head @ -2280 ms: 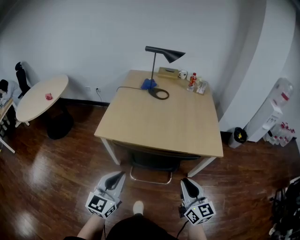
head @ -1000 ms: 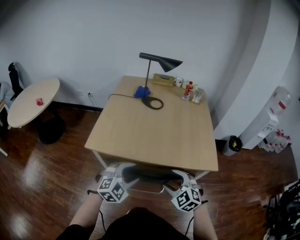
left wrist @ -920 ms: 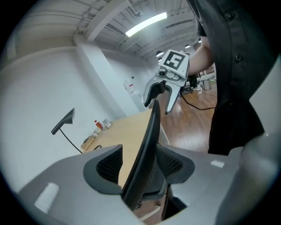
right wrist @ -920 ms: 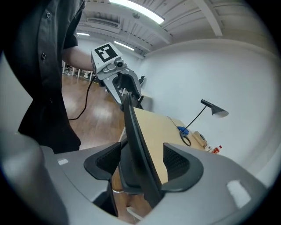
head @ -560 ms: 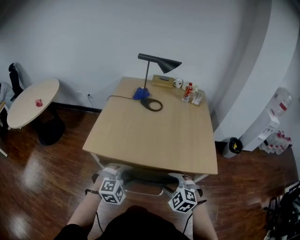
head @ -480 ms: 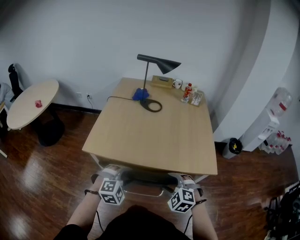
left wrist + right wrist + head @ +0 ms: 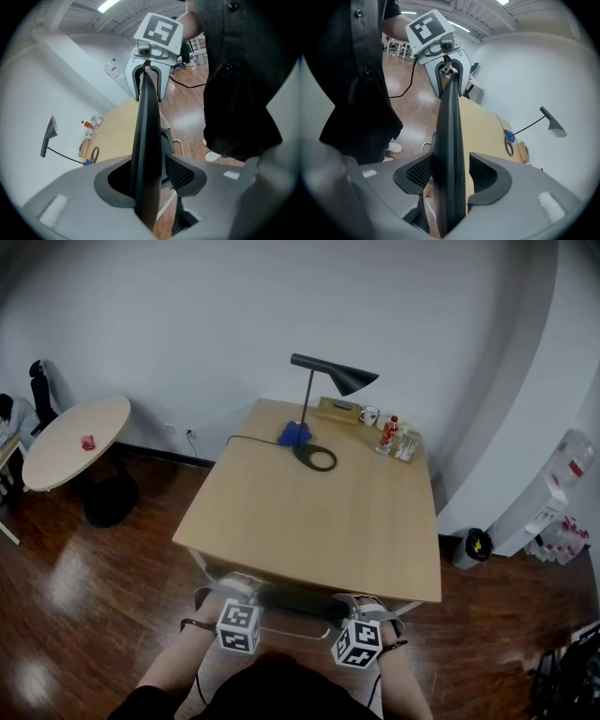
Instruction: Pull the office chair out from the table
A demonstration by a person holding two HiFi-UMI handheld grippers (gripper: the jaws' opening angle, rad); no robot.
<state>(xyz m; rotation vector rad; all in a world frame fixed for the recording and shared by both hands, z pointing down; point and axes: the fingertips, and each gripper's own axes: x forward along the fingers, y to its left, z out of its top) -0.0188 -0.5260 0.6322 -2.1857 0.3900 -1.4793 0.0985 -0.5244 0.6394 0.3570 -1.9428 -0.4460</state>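
Left hand-held gripper and right hand-held gripper tilt down, closing astride backrest.

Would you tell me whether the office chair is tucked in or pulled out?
Tucked in: only the back of the office chair shows, at the near edge of the table.

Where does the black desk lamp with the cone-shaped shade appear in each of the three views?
Head view: black desk lamp, upper centre, on the far end of the light wooden table.
Left gripper view: lamp at far left.
Right gripper view: lamp at far right.
Shared landmark: the table.
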